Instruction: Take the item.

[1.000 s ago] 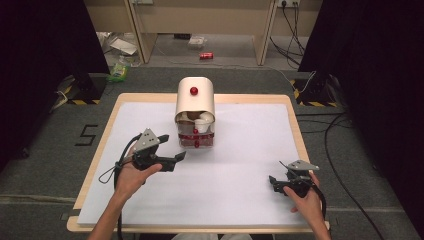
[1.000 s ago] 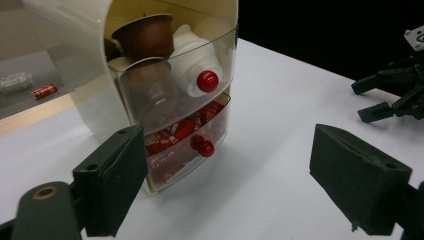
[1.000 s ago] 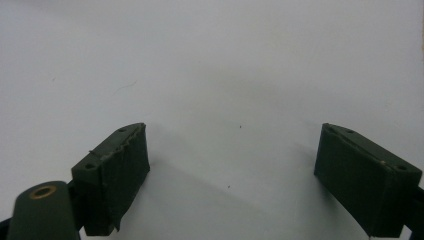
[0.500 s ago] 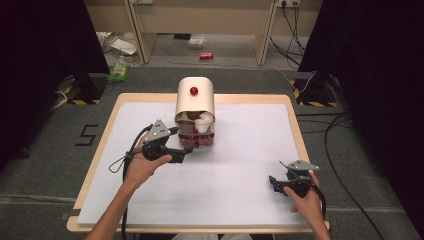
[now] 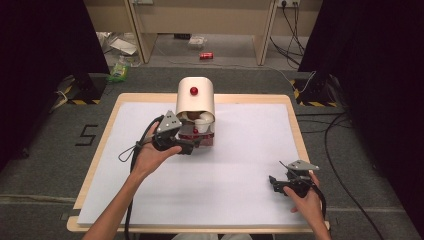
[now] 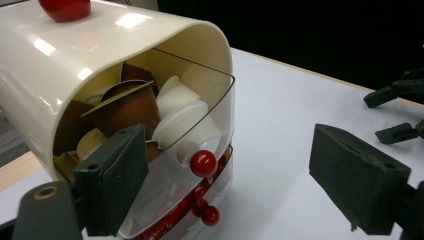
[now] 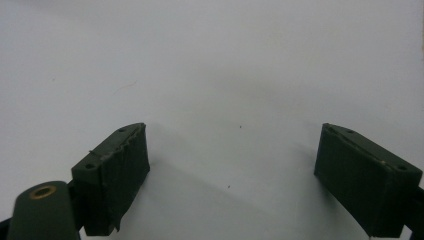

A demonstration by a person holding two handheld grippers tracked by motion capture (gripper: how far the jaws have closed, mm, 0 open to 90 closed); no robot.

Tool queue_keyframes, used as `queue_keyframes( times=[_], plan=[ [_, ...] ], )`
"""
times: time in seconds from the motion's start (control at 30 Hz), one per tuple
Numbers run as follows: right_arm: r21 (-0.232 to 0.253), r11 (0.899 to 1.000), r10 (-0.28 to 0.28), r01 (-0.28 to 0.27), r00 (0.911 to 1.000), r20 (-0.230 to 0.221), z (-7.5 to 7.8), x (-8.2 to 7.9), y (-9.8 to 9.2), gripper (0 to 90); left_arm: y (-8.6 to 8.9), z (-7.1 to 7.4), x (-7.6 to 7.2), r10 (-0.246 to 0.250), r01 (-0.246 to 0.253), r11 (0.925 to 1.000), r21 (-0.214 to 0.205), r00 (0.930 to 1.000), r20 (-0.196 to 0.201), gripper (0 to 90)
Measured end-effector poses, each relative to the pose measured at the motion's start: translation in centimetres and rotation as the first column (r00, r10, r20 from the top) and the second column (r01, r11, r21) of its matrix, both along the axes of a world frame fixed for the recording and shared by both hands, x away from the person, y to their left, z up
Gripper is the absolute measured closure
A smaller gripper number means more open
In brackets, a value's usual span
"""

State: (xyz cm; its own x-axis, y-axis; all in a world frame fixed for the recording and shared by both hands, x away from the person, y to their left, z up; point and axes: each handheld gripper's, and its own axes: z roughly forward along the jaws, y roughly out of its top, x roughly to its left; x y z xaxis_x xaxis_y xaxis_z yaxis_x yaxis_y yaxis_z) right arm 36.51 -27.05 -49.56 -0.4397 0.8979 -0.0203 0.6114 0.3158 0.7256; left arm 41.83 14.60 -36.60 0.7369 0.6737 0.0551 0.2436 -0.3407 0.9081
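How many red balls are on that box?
3: one red ball on top of the box, one on the upper drawer, one on the lower drawer. More may be hidden.

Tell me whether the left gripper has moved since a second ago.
Yes. In the high view the left gripper has moved forward and to the right, closing on the cream capsule dispenser, which has stayed put; its jaws are open.
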Motion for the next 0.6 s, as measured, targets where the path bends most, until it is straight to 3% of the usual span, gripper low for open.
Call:
queue_keyframes(
  times=[0.27, 0.6],
  plan=[
    [0.001, 1.000, -0.002, 0.002, 1.0000, -0.001, 0.0, 0.0, 0.0, 14.4, -0.5, 0.0, 1.1, 0.006, -0.006, 0.9999, 0.010, 0.9999, -0.009, 15.6],
    [-0.001, 1.000, 0.000, 0.000, 1.0000, 0.000, 0.0, 0.0, 0.0, 14.4, -0.3, -1.0, 2.1, 0.022, -0.022, 0.9996, 0.015, 0.9990, -0.038, 15.2]
  ],
)
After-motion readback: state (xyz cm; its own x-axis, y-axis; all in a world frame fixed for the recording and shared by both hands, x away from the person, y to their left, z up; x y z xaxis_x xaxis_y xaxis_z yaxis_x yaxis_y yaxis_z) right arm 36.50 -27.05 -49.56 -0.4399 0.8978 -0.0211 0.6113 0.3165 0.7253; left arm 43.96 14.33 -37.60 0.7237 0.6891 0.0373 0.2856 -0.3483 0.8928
